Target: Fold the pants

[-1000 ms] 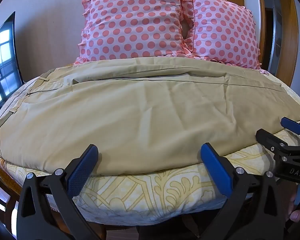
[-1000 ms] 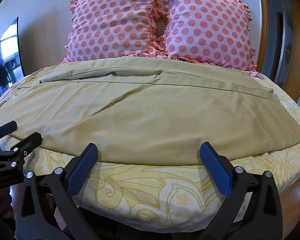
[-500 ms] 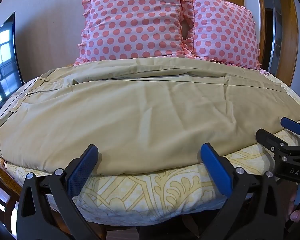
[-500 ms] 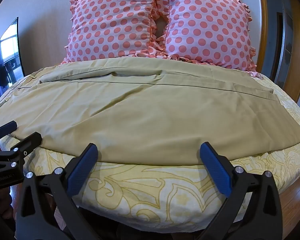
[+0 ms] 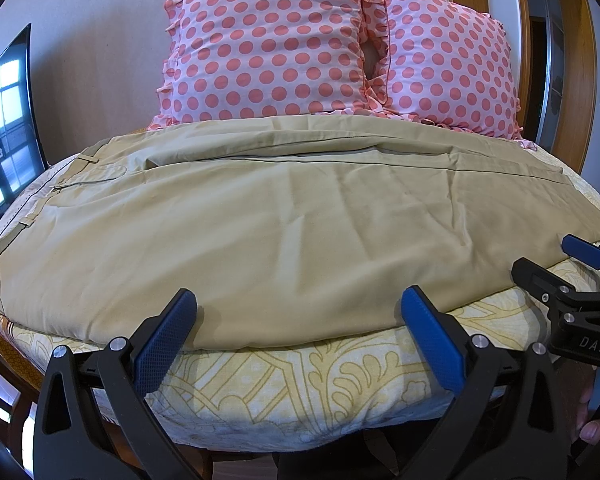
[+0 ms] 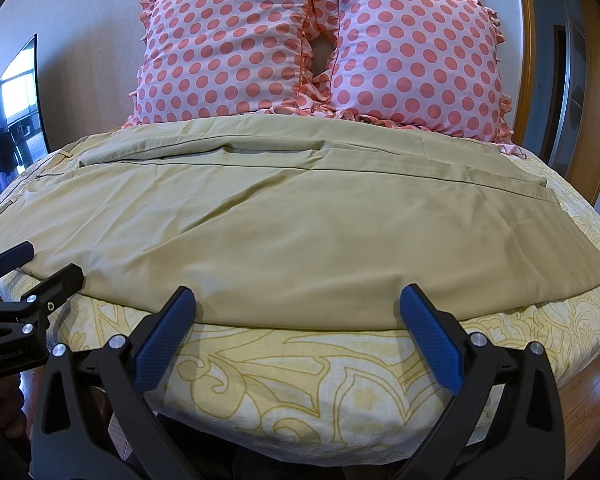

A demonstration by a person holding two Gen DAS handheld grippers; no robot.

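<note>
Bright, soft daylight, sharp focus, heavy fisheye bending and dark vignetted corners.

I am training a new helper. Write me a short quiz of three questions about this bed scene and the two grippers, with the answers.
1. True or false: the left gripper is shut on the pants.
2. How many pillows stand behind the pants?
3. Choose: the waistband of the pants lies toward (a) the left side, (b) the right side.

Key: 1 false, both it and the right gripper are open and hold nothing; 2 two; 3 (a).
</note>
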